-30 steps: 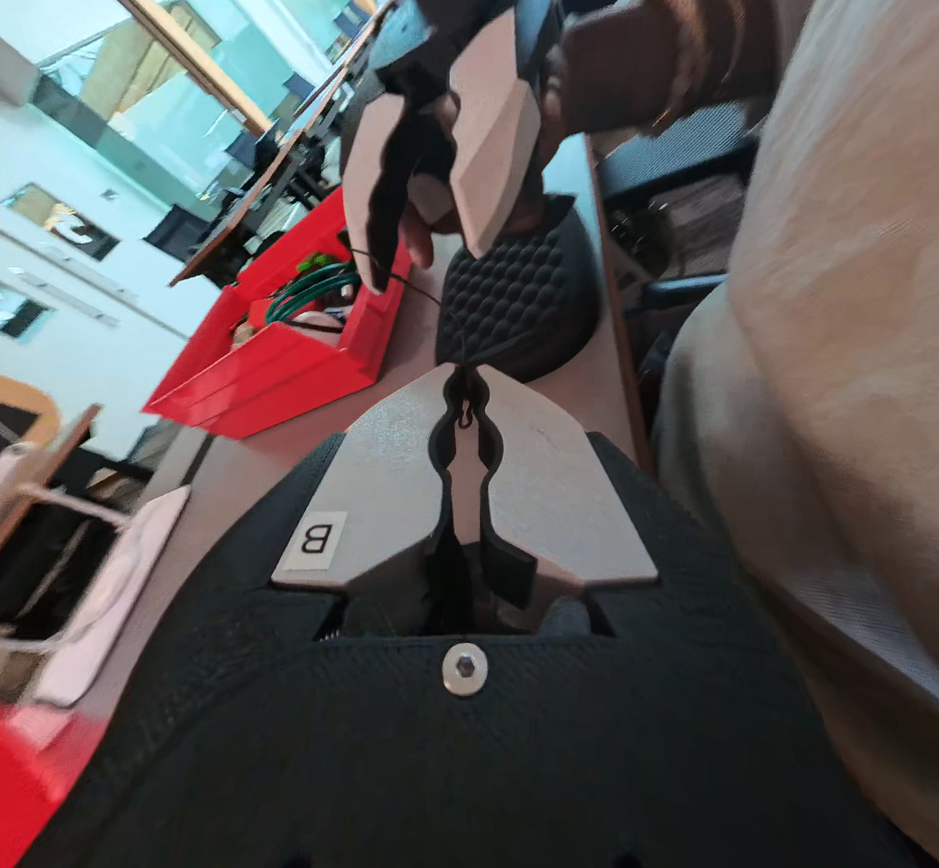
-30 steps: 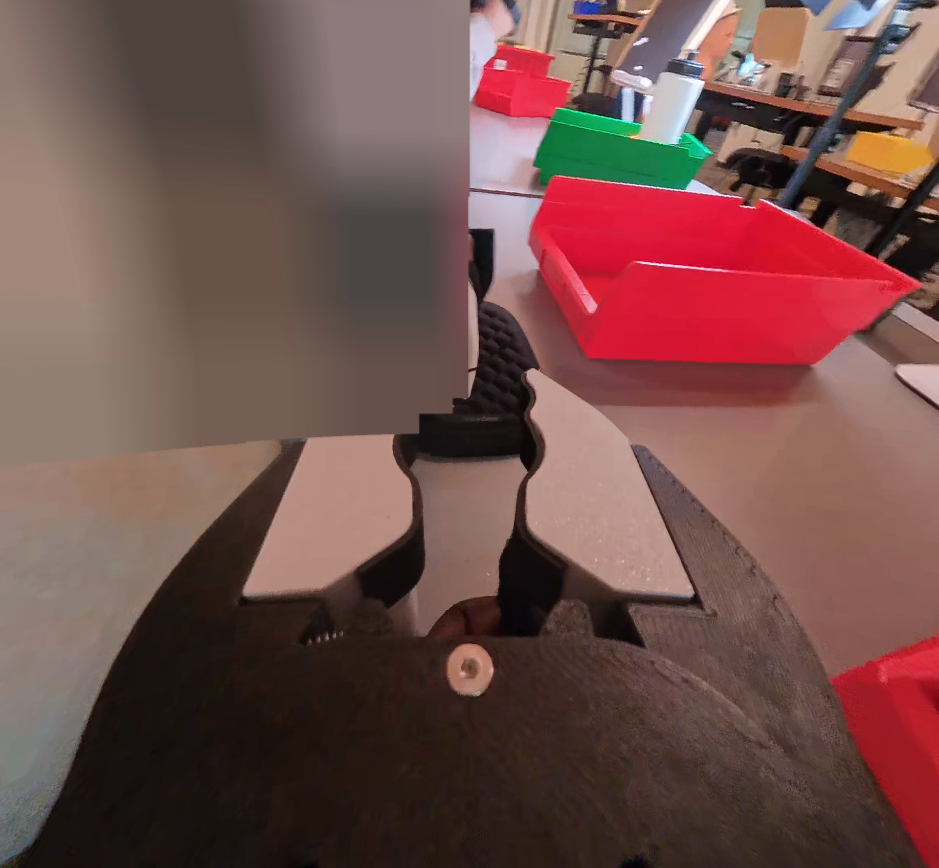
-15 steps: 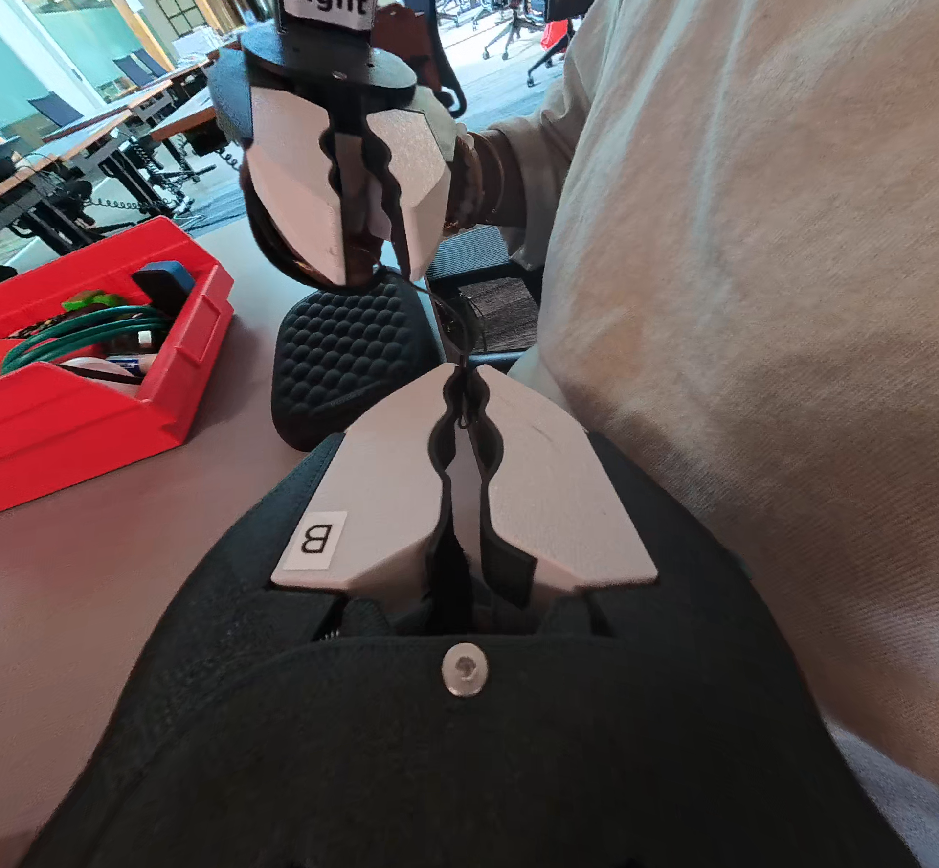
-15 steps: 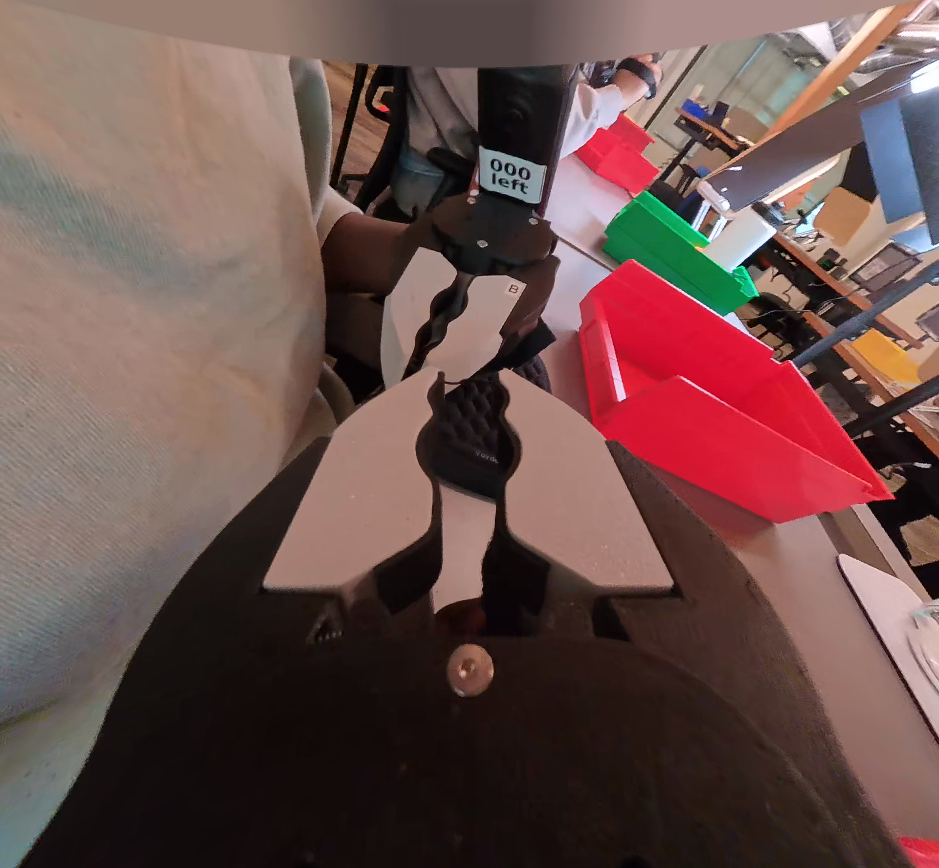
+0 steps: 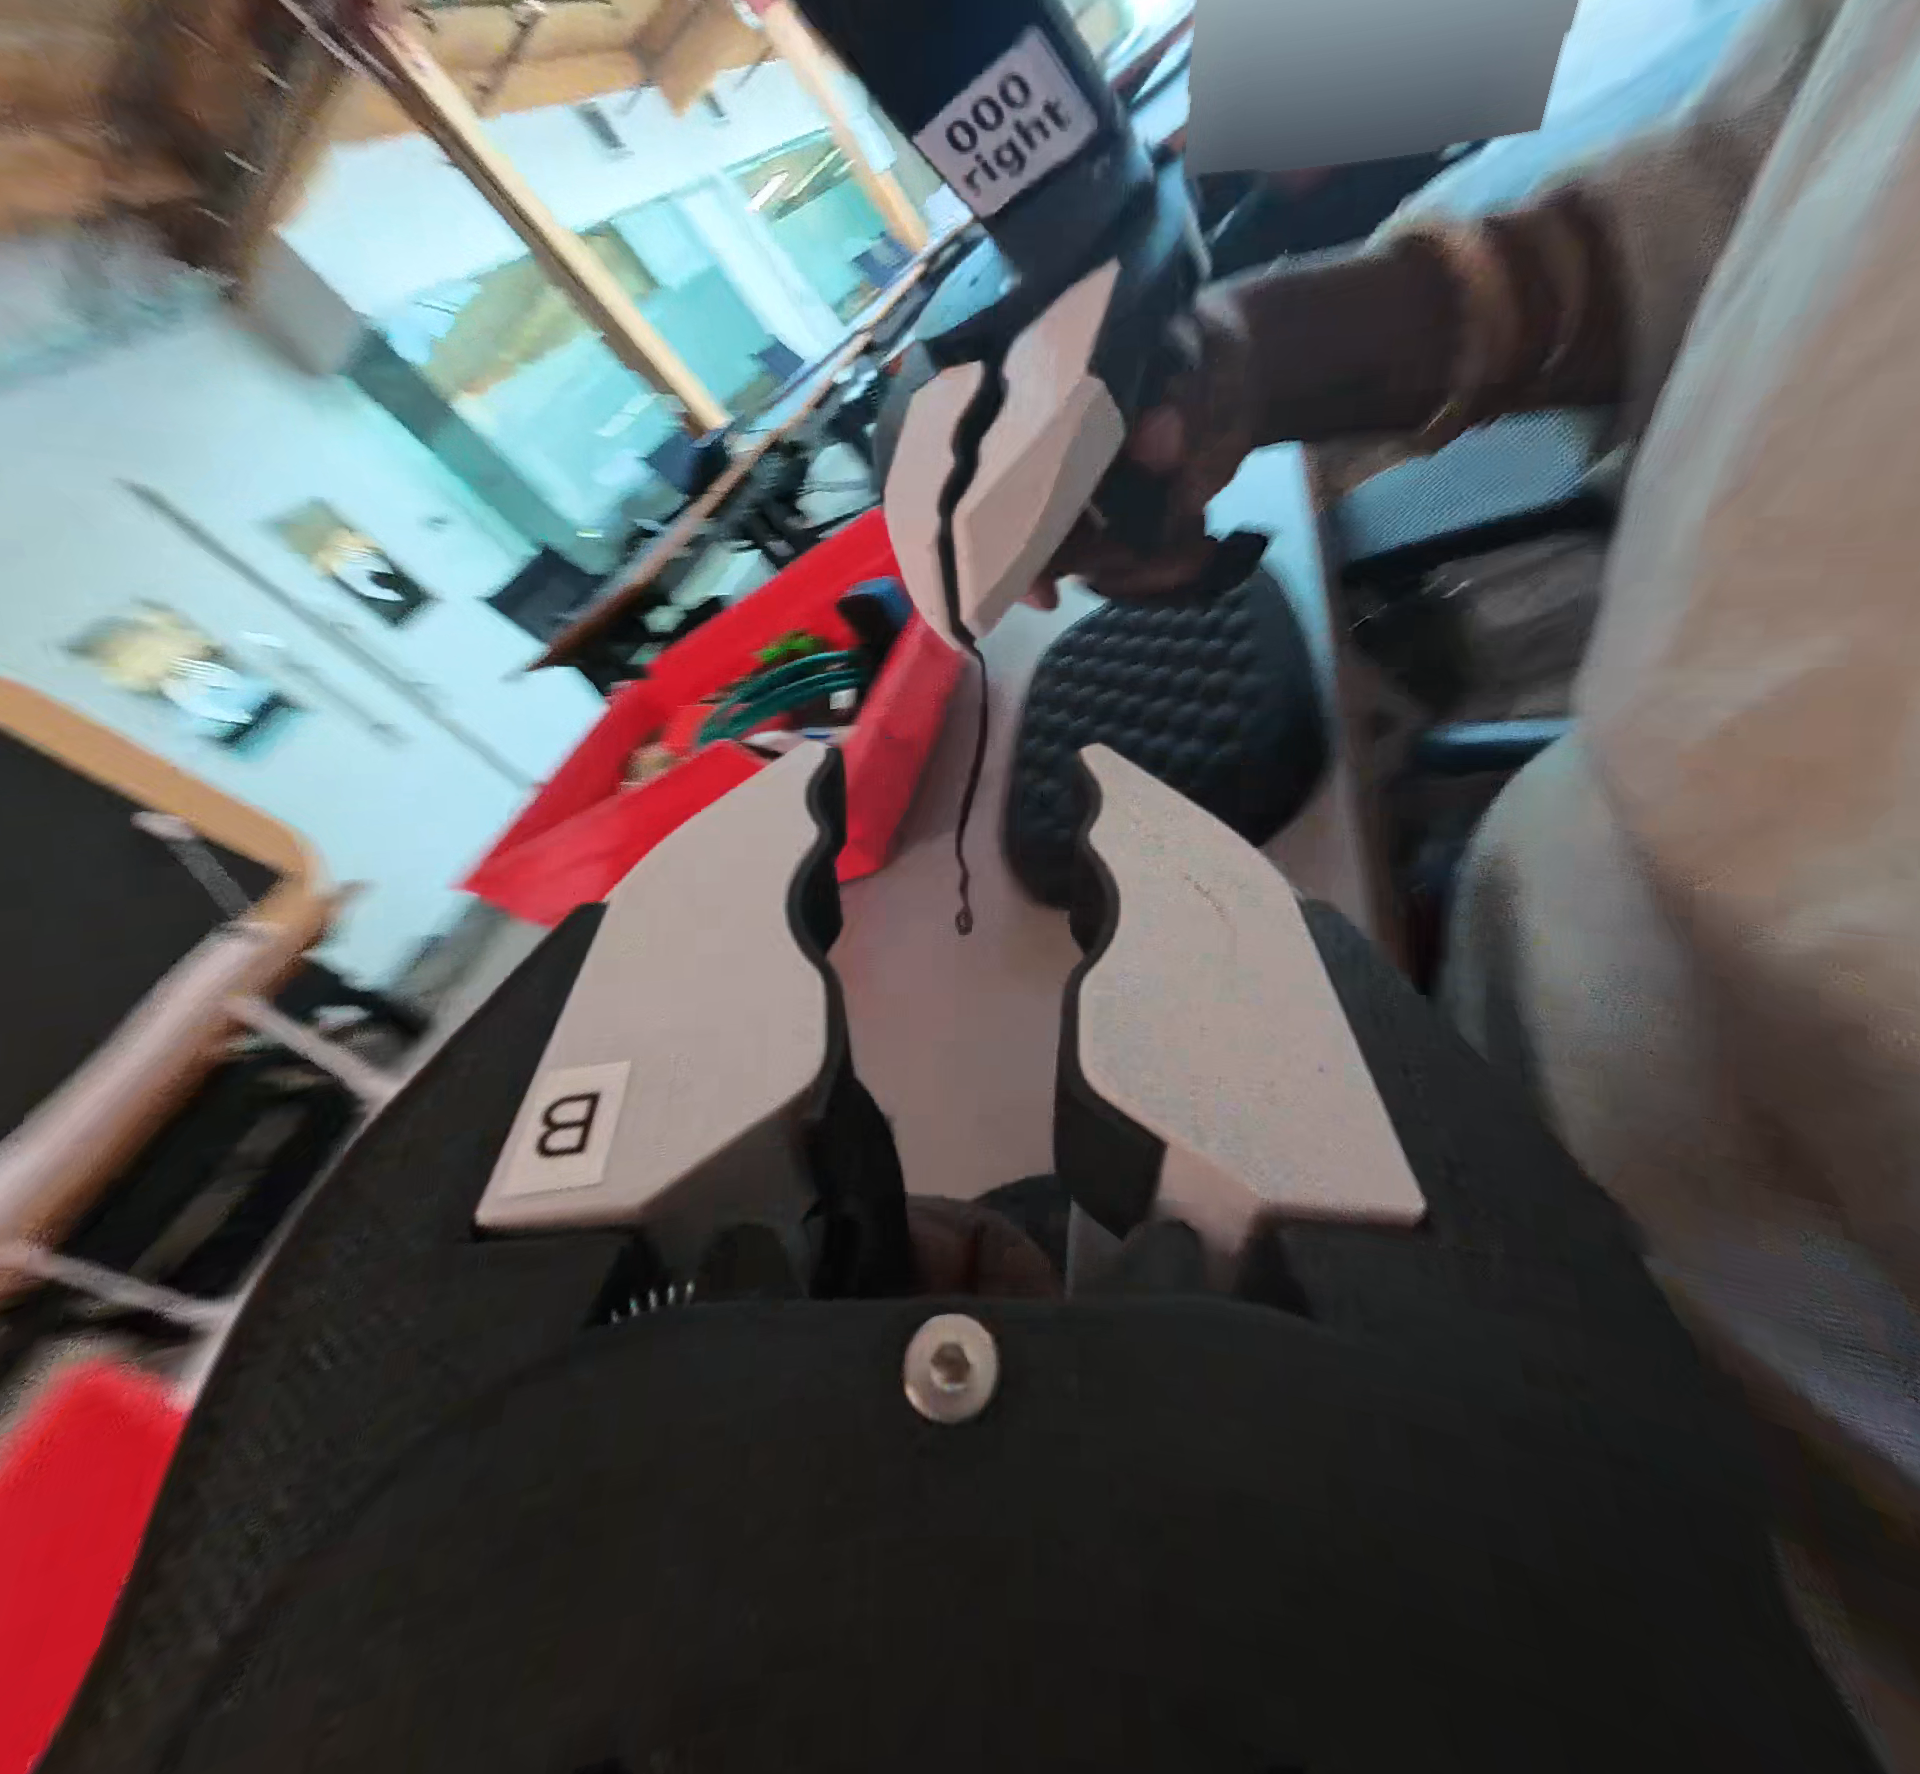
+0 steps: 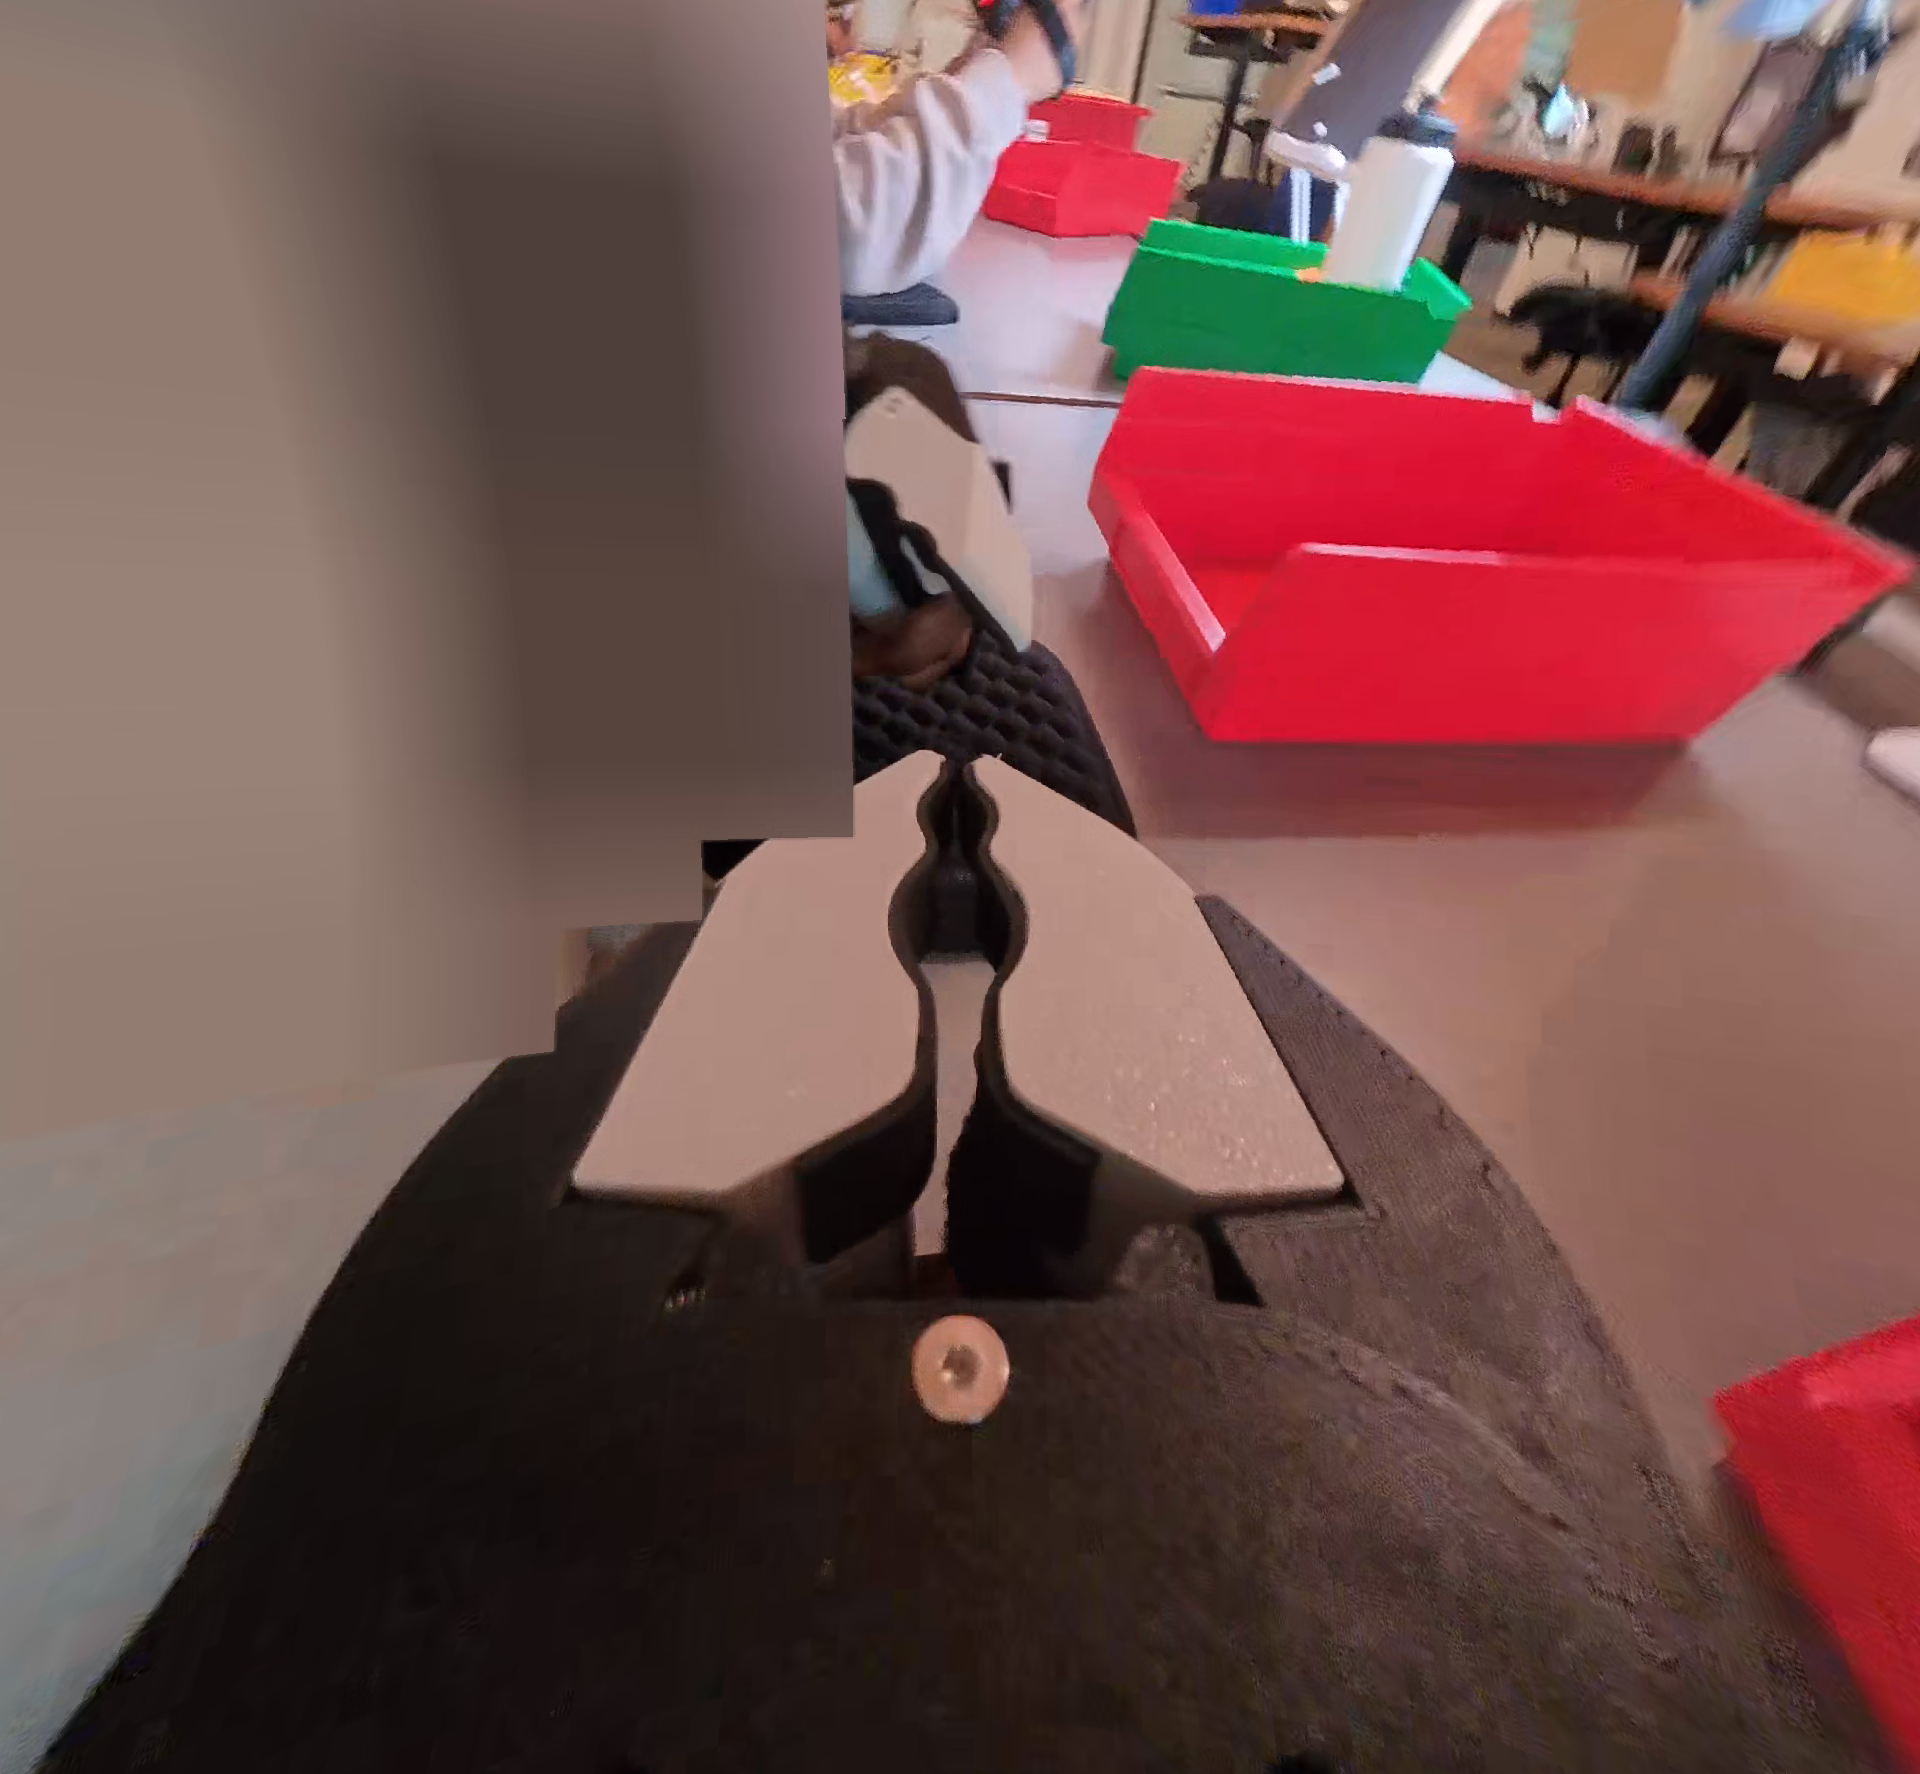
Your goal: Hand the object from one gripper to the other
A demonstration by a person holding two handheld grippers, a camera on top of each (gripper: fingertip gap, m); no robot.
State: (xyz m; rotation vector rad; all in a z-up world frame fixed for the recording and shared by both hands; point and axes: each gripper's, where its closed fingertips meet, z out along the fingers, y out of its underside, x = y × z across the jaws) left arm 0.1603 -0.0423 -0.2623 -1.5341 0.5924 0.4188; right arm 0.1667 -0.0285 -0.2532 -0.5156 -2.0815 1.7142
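Note:
The object is a thin black cord (image 5: 974,789) with a small loop at its lower end. In the left wrist view my right gripper (image 5: 958,628) is shut on the cord's top end, and the cord hangs straight down from its fingertips. My left gripper (image 5: 958,768) is open, and the cord's lower part hangs free between its fingers without touching them. In the right wrist view my right gripper (image 6: 961,768) has its jaws closed; the cord does not show there. One finger of the left gripper (image 6: 935,498) shows beyond it, partly hidden by a blurred patch.
A black dimpled pad (image 5: 1164,696) lies on the brown table (image 6: 1455,945) just beyond the grippers. A red bin with green cables (image 5: 790,685) stands to the left. An empty red bin (image 6: 1455,644), a green bin (image 6: 1278,311) and a white bottle (image 6: 1387,207) stand farther off. A person's light-sleeved body (image 5: 1714,789) is close on the right.
My left gripper has opened and let go of the cord. My right gripper has shut on its top end and now holds it alone. Both views have tilted.

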